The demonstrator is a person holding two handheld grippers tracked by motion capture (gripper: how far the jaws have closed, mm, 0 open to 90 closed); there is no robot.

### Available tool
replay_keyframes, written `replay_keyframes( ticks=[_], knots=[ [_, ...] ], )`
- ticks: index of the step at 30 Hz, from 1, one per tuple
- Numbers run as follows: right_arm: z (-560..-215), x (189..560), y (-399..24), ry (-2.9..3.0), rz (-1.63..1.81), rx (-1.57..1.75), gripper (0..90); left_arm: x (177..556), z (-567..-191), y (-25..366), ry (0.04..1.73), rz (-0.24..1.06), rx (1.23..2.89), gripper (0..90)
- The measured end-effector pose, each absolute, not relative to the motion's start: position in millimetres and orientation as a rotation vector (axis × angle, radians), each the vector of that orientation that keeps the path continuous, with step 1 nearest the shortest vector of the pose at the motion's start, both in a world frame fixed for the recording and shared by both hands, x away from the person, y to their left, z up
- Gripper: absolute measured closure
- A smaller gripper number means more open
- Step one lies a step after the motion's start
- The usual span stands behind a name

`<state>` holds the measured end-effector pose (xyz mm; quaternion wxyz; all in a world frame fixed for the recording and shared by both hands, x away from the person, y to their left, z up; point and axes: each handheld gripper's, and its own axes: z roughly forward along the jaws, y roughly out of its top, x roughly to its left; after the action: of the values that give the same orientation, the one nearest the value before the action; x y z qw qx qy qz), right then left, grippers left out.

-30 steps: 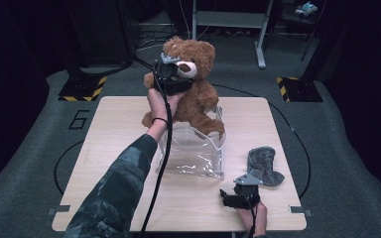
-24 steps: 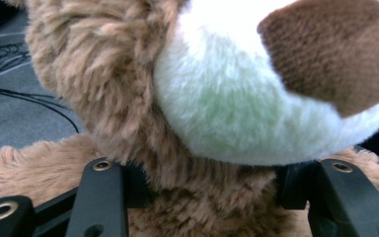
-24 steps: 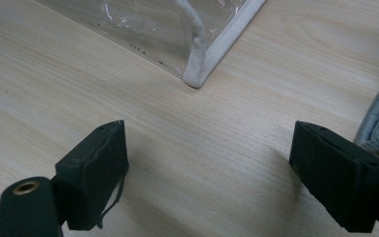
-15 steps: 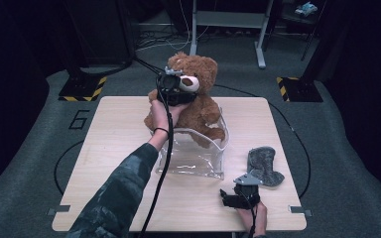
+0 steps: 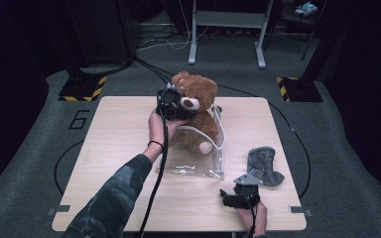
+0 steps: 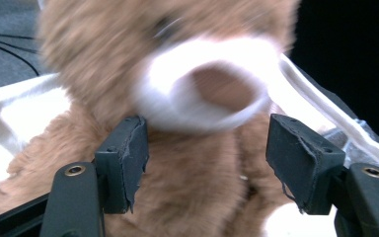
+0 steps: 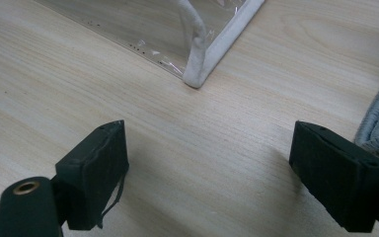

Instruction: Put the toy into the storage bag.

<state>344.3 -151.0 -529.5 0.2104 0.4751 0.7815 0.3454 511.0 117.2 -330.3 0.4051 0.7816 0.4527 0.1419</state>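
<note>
Table [image 5: 119, 198] of pale wood, carrying at centre a brown teddy bear [image 5: 201, 106] sitting upright in the mouth of a clear plastic bag [image 5: 193, 166] with white trim, the bag stretching toward six o'clock. Grey knitted piece [image 5: 264, 166] at four o'clock, well apart from the bag. Left gripper [image 6: 205, 163] at the bear's nine o'clock, jaws spread wide either side of its chest under the muzzle, clamping nothing; right gripper [image 7: 207, 173] near five o'clock, jaws wide apart over bare wood, empty.

Probably a lab, hazard-striped stand bases [image 5: 82, 89], floor cables [image 5: 154, 37]
</note>
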Motion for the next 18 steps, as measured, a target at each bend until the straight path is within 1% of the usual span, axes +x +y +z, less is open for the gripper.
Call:
replay_keyframes(
  ticks=[7,11,15,18],
  knots=[
    [-529.7,344.3,-151.0,2.17,0.96,1.317,14.2,505.2,-338.4,129.4,1.155,0.375,2.009,28.4],
    [-529.7,344.3,-150.8,2.169,0.96,1.322,14.2,498.2,-345.3,138.0,1.154,0.349,2.027,26.3],
    [-529.6,344.3,-150.9,2.17,0.959,1.322,14.2,492.4,-343.4,146.6,1.148,0.352,2.029,26.2],
    [-529.6,344.4,-151.0,2.17,0.959,1.319,14.2,486.4,-339.4,154.3,1.14,0.352,2.013,24.3]
  ],
)
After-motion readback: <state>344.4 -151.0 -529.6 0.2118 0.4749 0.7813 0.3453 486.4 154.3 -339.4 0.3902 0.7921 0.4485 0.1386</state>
